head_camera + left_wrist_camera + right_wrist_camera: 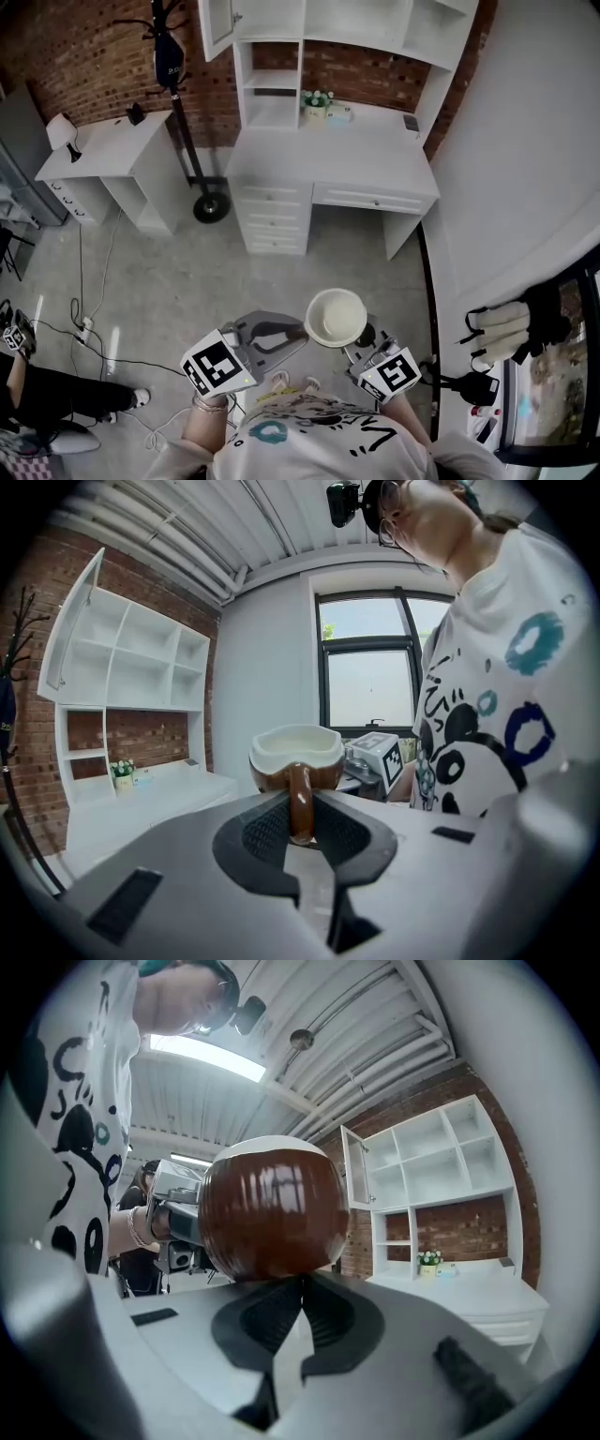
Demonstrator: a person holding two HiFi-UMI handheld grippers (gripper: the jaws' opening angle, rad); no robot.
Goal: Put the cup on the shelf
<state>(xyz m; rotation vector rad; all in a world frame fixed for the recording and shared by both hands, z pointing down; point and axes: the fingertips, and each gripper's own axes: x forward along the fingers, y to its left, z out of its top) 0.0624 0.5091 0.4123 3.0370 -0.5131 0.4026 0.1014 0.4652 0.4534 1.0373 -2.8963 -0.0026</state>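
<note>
Cup (pixel 336 317) – brown outside, cream inside – hangs in the air just in front of the person's chest, mouth up, above the grey floor (pixel 169 272) and well apart from the shelf (pixel 272 94). The left hand-held gripper (pixel 298 334) has its jaws closed on the cup's brown handle: in the left gripper view the handle (pixel 300 803) stands upright between the two dark pads, with the bowl of the cup (pixel 296 757) just beyond the tips. The right hand-held gripper (pixel 362 339) sits at the cup's other side; in the right gripper view its jaws are pressed together with nothing between them, and the rounded brown wall of the cup (pixel 270 1211) sits right at the tips (pixel 302 1284) – whether it touches them I cannot tell. Farther off stands a white counter (pixel 375 155) with drawers, the open white shelf rising from its back edge, and a small potted plant (pixel 317 101) beside the shelf's lowest compartment
</note>
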